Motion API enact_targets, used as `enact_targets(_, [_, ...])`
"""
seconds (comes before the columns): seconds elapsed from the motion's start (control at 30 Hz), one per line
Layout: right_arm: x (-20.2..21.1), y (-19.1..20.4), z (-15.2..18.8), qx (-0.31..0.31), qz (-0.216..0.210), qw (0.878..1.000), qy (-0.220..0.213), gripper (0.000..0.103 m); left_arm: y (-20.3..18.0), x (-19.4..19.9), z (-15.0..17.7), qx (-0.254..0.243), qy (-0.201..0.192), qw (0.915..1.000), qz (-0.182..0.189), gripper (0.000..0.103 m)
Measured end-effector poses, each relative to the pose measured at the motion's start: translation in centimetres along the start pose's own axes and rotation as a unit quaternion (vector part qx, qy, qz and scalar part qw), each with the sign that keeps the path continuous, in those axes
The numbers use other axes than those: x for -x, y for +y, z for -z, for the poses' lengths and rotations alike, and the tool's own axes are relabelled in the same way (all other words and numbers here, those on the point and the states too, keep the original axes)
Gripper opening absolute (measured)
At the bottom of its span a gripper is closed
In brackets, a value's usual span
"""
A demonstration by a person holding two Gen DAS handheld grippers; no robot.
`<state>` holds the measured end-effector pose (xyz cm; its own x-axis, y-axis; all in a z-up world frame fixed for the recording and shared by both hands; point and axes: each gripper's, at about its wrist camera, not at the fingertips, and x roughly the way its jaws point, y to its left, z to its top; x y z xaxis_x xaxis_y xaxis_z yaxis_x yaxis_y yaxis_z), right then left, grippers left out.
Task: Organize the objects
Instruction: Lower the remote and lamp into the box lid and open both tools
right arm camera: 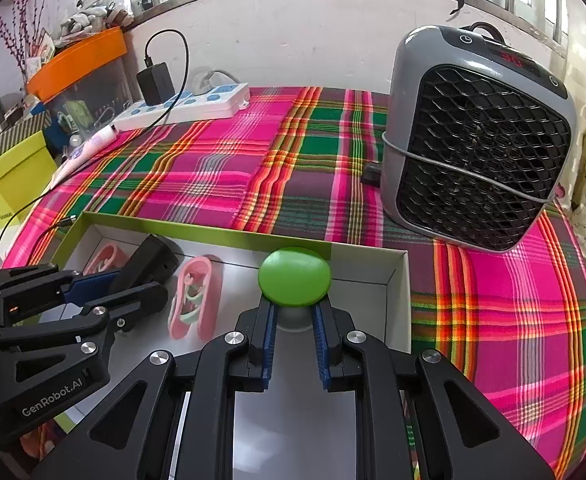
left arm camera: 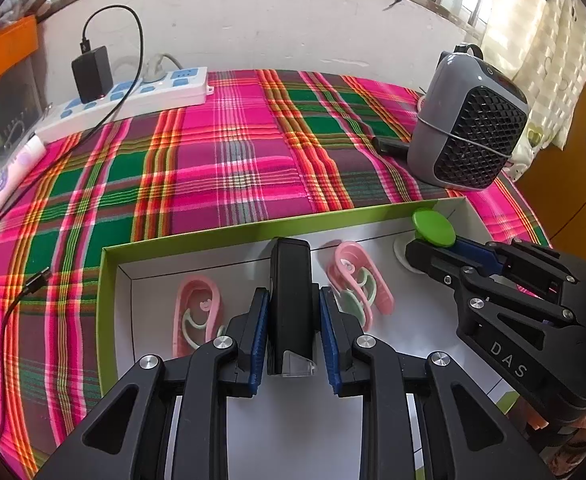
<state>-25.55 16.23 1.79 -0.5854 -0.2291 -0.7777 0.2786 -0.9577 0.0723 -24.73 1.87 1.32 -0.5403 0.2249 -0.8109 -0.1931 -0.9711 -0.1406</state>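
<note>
A green-rimmed white box (left arm camera: 221,229) lies on the plaid cloth; it also shows in the right wrist view (right arm camera: 197,227). My left gripper (left arm camera: 294,336) is shut on a black rectangular device (left arm camera: 291,300) over the box's middle. Two pink clips (left arm camera: 197,314) (left arm camera: 359,280) lie in the box on either side of the device. My right gripper (right arm camera: 293,332) is shut on a green-capped object (right arm camera: 294,281) with a pale base, at the box's right end. The cap also shows in the left wrist view (left arm camera: 433,227).
A grey fan heater (right arm camera: 477,136) stands right of the box on the cloth. A white power strip (left arm camera: 129,98) with a black adapter (left arm camera: 92,74) and cable lies at the back left. A small black item (left arm camera: 389,145) lies beside the heater.
</note>
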Motion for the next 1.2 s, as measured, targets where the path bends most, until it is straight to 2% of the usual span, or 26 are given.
enact_targets(0.47, [0.0, -0.3, 0.3, -0.008, -0.001, 1.0, -0.002, 0.019, 0.0, 0.0, 0.0, 0.002, 0.001, 1.0, 0.0, 0.023])
enact_targets(0.67, [0.1, -0.1, 0.2, -0.002, -0.004, 1.0, -0.006, 0.035, 0.1, 0.2, 0.1, 0.005, 0.002, 1.0, 0.001, 0.028])
enact_targets(0.93, [0.2, -0.3, 0.3, -0.009, -0.005, 1.0, -0.008, 0.037, 0.2, 0.6, 0.1, 0.006, -0.002, 1.0, 0.002, 0.03])
enact_targets(1.03, [0.4, -0.4, 0.4, -0.011, -0.006, 1.0, -0.011, 0.044, 0.2, 0.9, 0.2, 0.007, -0.004, 1.0, 0.001, 0.035])
enact_targets(1.2, [0.8, -0.2, 0.6, -0.012, -0.005, 1.0, -0.015, 0.044, 0.3, 1.5, 0.4, 0.01, -0.009, 0.9999, 0.001, 0.036])
